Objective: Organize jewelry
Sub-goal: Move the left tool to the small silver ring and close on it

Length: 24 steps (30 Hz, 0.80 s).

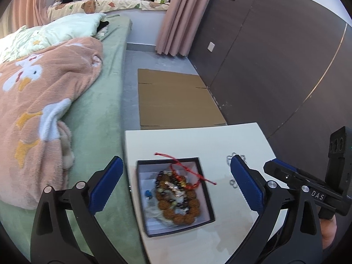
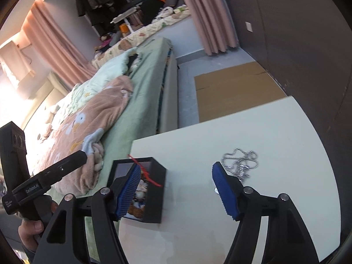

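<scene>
A black jewelry box (image 1: 206,198) with a white lining sits on the white table (image 1: 198,138). It holds brown bead bracelets (image 1: 178,202), and a red cord (image 1: 187,169) trails over its rim. My left gripper (image 1: 176,162) is open wide, with the box lying between and below its blue pads, untouched. A silver chain necklace (image 2: 241,160) lies loose on the table (image 2: 275,132), just beyond the right finger of my right gripper (image 2: 176,167). That gripper is open and holds nothing; its left finger stands in front of the box (image 2: 157,198). Part of the chain (image 1: 230,159) shows behind my left gripper's right finger.
A bed (image 1: 99,121) with a green sheet and a peach duck-print blanket (image 1: 44,110) runs along the table's left edge. Flat cardboard (image 1: 176,99) lies on the floor beyond the table. A dark panelled wall (image 1: 275,55) closes the right side. A hand (image 2: 30,231) grips the left tool.
</scene>
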Tool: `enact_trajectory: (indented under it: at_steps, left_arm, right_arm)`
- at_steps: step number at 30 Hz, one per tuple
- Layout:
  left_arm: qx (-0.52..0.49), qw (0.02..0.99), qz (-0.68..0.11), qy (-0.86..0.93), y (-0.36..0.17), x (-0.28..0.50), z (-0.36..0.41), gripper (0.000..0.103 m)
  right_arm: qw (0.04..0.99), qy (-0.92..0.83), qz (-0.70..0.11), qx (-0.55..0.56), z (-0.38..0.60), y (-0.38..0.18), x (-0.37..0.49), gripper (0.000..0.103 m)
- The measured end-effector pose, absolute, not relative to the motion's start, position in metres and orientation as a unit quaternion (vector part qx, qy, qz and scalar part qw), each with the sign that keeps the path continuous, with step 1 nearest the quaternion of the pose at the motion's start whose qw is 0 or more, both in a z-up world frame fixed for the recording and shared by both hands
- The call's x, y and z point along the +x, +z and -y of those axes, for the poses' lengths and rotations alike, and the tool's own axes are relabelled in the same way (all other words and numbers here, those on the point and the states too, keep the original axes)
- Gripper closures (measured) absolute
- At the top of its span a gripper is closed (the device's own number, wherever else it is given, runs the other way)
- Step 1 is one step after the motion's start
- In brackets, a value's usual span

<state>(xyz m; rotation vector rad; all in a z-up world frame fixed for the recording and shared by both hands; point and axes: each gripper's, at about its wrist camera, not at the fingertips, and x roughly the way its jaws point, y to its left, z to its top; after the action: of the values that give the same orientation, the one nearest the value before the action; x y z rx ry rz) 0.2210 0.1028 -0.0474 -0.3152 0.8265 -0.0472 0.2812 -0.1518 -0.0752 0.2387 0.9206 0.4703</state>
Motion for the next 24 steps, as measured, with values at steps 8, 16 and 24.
enact_trajectory:
  at_steps: [8,16,24]
  left_arm:
    - [-0.135,0.899,-0.413,-0.052,-0.052,0.241,-0.06,0.006]
    - [-0.096,0.89,-0.436,-0.089,-0.066,0.259,-0.003,0.006]
    - [-0.06,0.867,-0.483,-0.112,-0.095,0.277,0.038,0.047]
  right_arm:
    - [0.858,0.186,-0.461,0.132,0.197,-0.087,0.291,0.023]
    - [0.849,0.157,-0.479,0.157,0.243,-0.099,0.3,0.011]
    - [0.84,0.145,-0.493,0.174,0.278,-0.108,0.306,0.011]
